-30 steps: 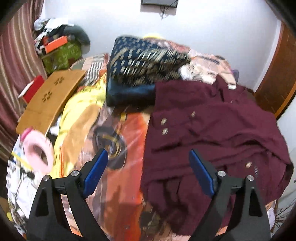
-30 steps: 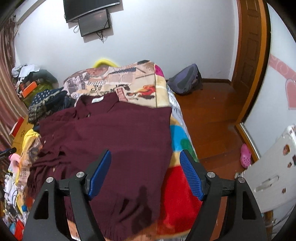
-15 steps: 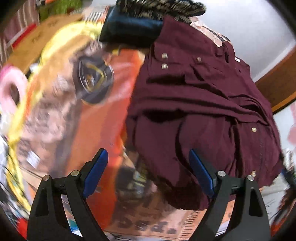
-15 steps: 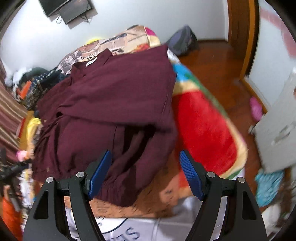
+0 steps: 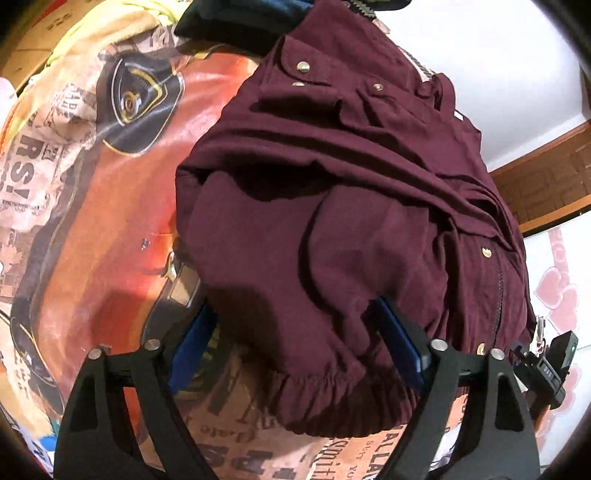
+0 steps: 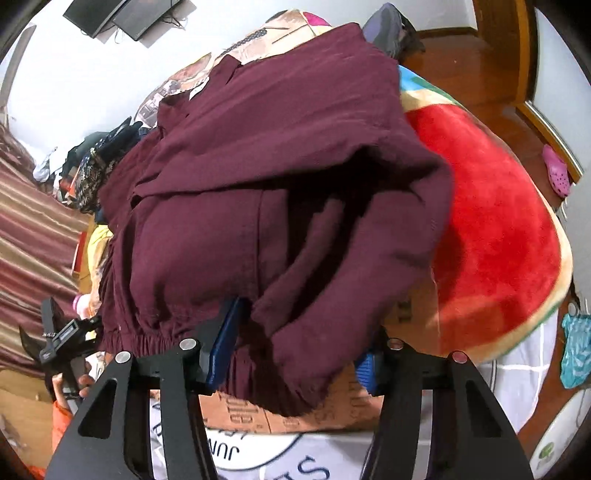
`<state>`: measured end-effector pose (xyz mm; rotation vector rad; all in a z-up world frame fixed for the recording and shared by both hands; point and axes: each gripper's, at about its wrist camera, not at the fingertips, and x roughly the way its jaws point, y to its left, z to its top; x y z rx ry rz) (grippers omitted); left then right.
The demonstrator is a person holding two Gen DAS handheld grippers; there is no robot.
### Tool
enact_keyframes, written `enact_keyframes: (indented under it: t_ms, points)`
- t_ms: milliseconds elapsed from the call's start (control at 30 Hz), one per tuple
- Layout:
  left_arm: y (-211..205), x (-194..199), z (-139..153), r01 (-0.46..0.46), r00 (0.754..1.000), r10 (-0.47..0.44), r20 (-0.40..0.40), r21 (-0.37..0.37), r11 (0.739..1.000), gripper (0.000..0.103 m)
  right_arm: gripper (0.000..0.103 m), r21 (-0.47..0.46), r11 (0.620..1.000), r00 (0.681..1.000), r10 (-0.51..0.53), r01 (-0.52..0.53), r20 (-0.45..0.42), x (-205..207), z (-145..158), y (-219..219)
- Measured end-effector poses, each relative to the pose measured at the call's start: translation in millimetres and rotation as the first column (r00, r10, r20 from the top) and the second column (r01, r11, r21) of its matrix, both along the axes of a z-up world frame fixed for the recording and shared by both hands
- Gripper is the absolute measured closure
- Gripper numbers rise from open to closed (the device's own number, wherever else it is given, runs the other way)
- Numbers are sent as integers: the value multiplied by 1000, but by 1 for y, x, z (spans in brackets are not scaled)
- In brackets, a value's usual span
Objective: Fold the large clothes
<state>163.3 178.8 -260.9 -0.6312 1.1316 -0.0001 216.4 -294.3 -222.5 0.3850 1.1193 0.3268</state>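
Observation:
A maroon jacket (image 5: 332, 192) with brass snaps and an elastic hem lies crumpled on a printed blanket (image 5: 92, 206) on the bed. My left gripper (image 5: 295, 343) is open, its blue pads on either side of the jacket's near left hem. The jacket also fills the right wrist view (image 6: 280, 177). My right gripper (image 6: 295, 347) is open, straddling the near right hem, cloth lying between its pads. The left gripper shows at the left edge of the right wrist view (image 6: 59, 339).
A pile of dark patterned clothes (image 5: 266, 14) sits at the head of the bed. The blanket's red patch (image 6: 491, 236) hangs off the bed's right side. Wooden floor, a pink shoe (image 6: 557, 175) and a door lie to the right.
Both grippers have dropped low and moved forward onto the jacket's near hem, each now with cloth between its open pads. The jacket has not been lifted.

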Motion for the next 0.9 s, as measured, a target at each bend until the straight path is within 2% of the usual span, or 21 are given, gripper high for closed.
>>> enact_keyframes:
  t_ms: [33, 100, 133, 233, 333, 433, 533, 600, 700, 800, 900]
  points:
    - [-1, -1, 3, 6, 1000, -6, 14, 1, 1000, 40, 72, -6, 1000, 1000, 1, 0, 12, 0, 4, 1]
    - [-1, -2, 10, 42, 999, -41, 35, -28, 999, 57, 85, -8, 1000, 999, -1, 2, 32, -1, 11, -2]
    - [-1, -3, 13, 46, 998, -45, 40, -18, 999, 67, 88, 0, 1000, 999, -1, 1, 50, -3, 16, -3]
    - [-7, -6, 35, 86, 992, -87, 91, 13, 996, 85, 92, 35, 999, 994, 7, -11, 107, -7, 33, -4]
    - [-7, -9, 59, 90, 984, -92, 153, 23, 996, 91, 93, 77, 997, 986, -1, -12, 167, -9, 54, -6]
    - [-2, -16, 93, 69, 966, -71, 250, 18, 997, 92, 94, 119, 993, 976, -4, -23, 219, -11, 75, -10]
    - [2, -27, 128, 27, 939, -34, 341, 26, 999, 93, 95, 143, 989, 958, 1, -44, 288, -12, 96, -9]
    - [6, -34, 148, 2, 919, -13, 394, 29, 1000, 93, 95, 117, 991, 944, 19, -61, 329, -11, 110, -5]
    - [7, -31, 169, -11, 899, -13, 438, 52, 999, 93, 95, 95, 992, 929, 38, -78, 367, -3, 125, -1]
    - [4, -18, 181, -13, 890, -40, 455, 113, 994, 93, 95, 91, 992, 921, 42, -84, 388, 10, 133, 2]
    - [6, 2, 187, -8, 884, -57, 464, 138, 990, 93, 95, 92, 993, 917, 31, -73, 399, 29, 135, 4]
